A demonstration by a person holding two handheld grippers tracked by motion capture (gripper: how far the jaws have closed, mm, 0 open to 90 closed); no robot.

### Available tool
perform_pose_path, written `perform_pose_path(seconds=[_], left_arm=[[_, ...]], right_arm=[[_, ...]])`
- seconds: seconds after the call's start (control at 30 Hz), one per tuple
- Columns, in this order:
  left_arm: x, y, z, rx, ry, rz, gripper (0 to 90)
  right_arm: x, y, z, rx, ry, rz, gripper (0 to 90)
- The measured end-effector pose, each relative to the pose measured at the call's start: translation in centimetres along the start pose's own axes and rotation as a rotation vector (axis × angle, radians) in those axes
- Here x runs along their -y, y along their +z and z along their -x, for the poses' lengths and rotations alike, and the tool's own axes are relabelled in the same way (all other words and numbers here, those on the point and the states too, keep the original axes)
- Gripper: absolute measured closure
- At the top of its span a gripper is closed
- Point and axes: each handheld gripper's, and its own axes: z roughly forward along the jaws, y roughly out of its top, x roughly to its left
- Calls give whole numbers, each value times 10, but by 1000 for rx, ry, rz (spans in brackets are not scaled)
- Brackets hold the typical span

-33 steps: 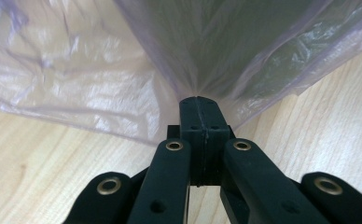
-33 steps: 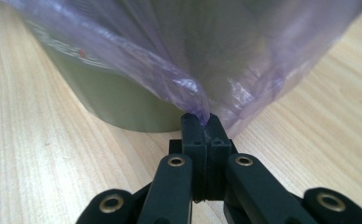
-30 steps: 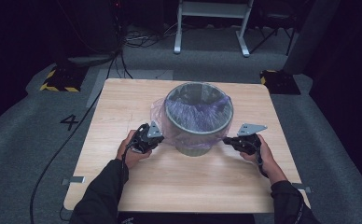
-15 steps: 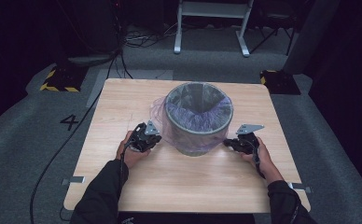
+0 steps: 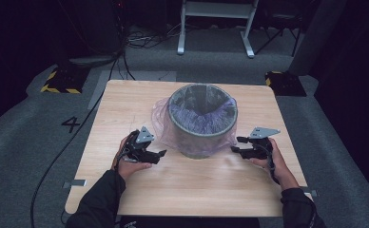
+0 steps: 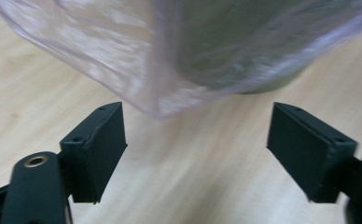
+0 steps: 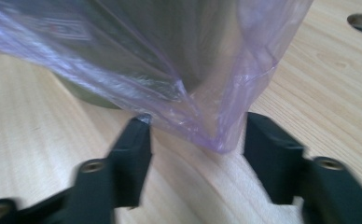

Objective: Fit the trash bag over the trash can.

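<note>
Both tongs, left [image 5: 161,153] and right [image 5: 235,145], have just been opening, now gaping empty beside the translucent purple plastic liner [image 5: 161,121] draping the grey round bin [image 5: 202,122] on the wooden desk [image 5: 125,102].

A bin [image 5: 202,121] stands mid-table [image 5: 125,104], a bag [image 5: 161,118] lining it and draped outside; the left tool [image 5: 160,154] and right tool [image 5: 236,145] flank it.
</note>
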Motion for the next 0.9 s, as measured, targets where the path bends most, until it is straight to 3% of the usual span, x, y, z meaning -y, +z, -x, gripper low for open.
perform_pose_path(seconds=[0.1, 0.2, 0.37, 0.57, 0.67, 0.9], left_arm=[[6, -2, 8, -12, 5, 0, 164], [13, -2, 15, -8, 31, -1, 160], [22, -2, 24, -2, 50, -23, 159], [33, 1, 31, 4, 55, -76, 159], [38, 1, 34, -1, 65, -101, 160], [42, -1, 36, 10, 52, -104, 159]], right_arm=[[2, -9, -3, 3, -10, 12, 262], [5, -17, -3, 7, -4, 19, 206], [6, -30, -1, -10, 36, 80, 194], [-7, -49, -6, 13, -31, 135, 172], [-18, -59, -7, 31, -26, 180, 176], [-35, -72, -8, 46, -27, 235, 180]])
